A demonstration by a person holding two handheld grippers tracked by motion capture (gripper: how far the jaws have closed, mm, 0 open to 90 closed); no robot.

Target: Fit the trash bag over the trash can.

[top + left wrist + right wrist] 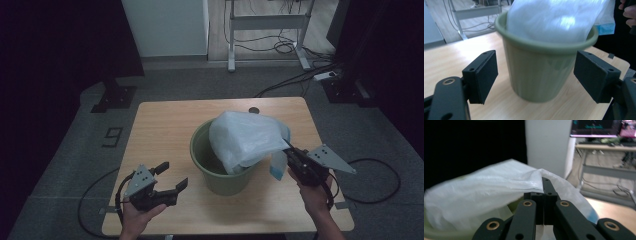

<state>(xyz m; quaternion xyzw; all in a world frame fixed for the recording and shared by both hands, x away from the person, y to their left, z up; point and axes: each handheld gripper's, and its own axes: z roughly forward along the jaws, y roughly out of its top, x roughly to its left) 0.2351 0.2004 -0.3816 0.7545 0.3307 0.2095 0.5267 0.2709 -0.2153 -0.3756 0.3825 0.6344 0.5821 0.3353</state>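
A green plastic bucket (pixel 220 175) stands on the wooden table (pixel 165 125), with a white plastic bag (pixel 247 137) bulging out of its top. My right gripper (pixel 290 147) is shut on the bag's edge at the bucket's right side and holds it lifted; in the right gripper view the closed jaws pinch the white bag (pixel 499 187). My left gripper (pixel 171 176) hovers open to the left of the bucket, nothing between its pads (pixel 486 72). In the left gripper view the bucket (pixel 539 72) stands straight ahead, apart from the jaws.
A blue-and-white strip (pixel 276 167) of the bag hangs by the right hand. Cables (pixel 370 180) trail off the table's sides onto the grey floor. A desk frame (pixel 267 30) stands beyond the table, and dark curtains (pixel 50 50) flank it.
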